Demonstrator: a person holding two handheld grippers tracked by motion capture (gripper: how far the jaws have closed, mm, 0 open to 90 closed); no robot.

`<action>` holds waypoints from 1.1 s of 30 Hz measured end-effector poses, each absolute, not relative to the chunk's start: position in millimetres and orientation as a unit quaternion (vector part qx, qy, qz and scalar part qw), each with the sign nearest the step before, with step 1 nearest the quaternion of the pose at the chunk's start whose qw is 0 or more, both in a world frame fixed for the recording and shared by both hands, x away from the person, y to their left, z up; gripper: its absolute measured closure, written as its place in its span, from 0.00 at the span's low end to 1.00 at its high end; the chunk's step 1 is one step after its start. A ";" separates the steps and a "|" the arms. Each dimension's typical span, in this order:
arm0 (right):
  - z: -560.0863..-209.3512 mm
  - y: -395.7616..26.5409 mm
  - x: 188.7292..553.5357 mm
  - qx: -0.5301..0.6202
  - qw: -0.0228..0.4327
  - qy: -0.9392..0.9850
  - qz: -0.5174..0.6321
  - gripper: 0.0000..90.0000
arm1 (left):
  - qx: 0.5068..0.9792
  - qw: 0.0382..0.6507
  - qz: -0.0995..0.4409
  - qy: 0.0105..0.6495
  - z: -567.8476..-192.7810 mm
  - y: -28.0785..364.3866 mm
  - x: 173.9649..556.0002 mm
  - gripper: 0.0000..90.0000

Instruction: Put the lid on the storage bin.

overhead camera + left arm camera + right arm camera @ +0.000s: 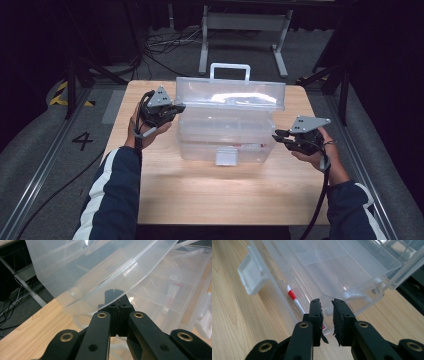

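A clear plastic toolbox (227,135) stands mid-table with its lid (230,93) raised and a clear tray (332,267) lifted inside. My left gripper (177,107) is at the lid's left end. In the left gripper view its jaws (117,293) are shut together, and their tips sit behind the lid's rim (87,270), which I see them through. My right gripper (276,135) is at the box's right end. Its jaws (327,302) stand slightly apart around the rim there, with their worn pads not pressing on it. A red-and-white item (292,295) lies in the box's bottom.
The box's white latch (226,156) hangs at its front, and the white handle (230,67) rises behind the lid. Bare wooden table (225,195) lies in front of the box. Beyond the table are cables and a metal stand's legs on the floor.
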State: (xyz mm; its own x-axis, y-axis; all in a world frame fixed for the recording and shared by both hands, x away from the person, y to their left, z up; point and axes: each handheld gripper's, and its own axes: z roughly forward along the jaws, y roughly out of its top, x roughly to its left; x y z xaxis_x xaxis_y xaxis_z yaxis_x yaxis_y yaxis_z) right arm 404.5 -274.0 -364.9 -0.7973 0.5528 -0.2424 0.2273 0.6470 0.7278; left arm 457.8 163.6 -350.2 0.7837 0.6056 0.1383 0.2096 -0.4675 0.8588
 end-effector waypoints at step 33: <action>-373.4 -276.5 400.8 0.236 0.220 0.878 0.352 0.83 | 0.851 0.447 0.156 0.227 -373.1 165.4 439.7 1.00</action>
State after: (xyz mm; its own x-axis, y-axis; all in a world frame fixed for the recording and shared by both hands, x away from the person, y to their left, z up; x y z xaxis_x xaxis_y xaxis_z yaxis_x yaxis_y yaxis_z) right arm 400.8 -276.5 -373.4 -0.7915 0.5701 -0.2201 0.2599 0.6400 0.7231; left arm 439.7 165.4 -373.1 0.8481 0.5261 0.0631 0.2469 -0.4977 0.8315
